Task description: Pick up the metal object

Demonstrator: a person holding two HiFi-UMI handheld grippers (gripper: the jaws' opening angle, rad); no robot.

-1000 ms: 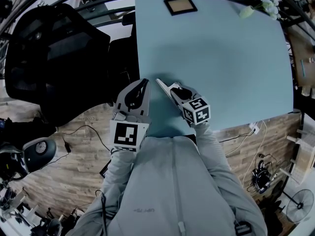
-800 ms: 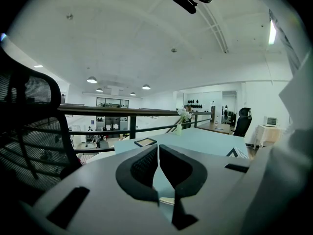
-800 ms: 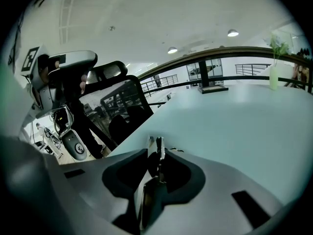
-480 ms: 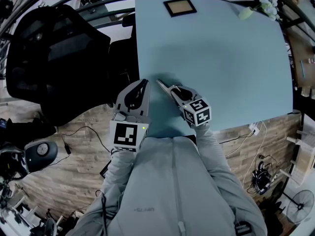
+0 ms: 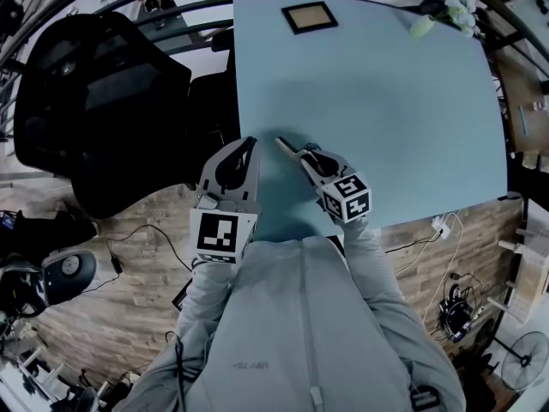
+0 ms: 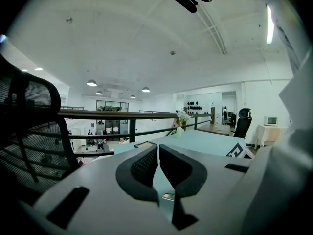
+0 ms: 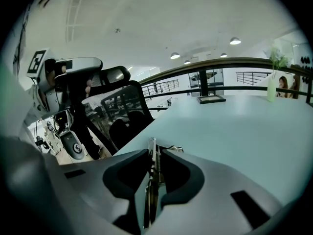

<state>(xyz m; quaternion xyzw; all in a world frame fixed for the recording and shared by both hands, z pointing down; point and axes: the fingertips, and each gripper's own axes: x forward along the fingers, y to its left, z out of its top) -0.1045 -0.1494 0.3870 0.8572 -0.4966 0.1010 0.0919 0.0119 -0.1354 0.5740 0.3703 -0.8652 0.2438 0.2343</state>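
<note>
Most of the metal thing (image 5: pixel 281 145) is hiding under the right gripper (image 5: pixel 298 154) in the head view. Only its thin, pointy end is poking out past the jaws, over the near left part of the blue table (image 5: pixel 386 101). From up there it is looking too small to tell what kind of tool it is, and I cannot tell if it is touching the table. The person's grey top (image 5: pixel 300 333) is covering both arms. The right gripper view is showing more: the metal thing (image 7: pixel 152 142) is standing on edge right between the two black pads of the right gripper (image 7: pixel 155 152). It is flat and thin, with a little spring on its side, and its back end is running down out of sight into the gripper. These jaws have just been closing, and they are now squeezing the metal thing from both sides. The same view is also catching the left gripper (image 7: pixel 63 77) off to the side, in front of the black chair (image 7: pixel 122 116). The left gripper view is showing the left gripper (image 6: pixel 157 148) with its jaws closed together and nothing between them. Past them, the picture frame (image 6: pixel 144 144) and the flowers (image 6: pixel 182 117) are sitting far down the table. In the head view the left gripper (image 5: pixel 250 144) is hanging just beside the right one, at the table's near edge.
</note>
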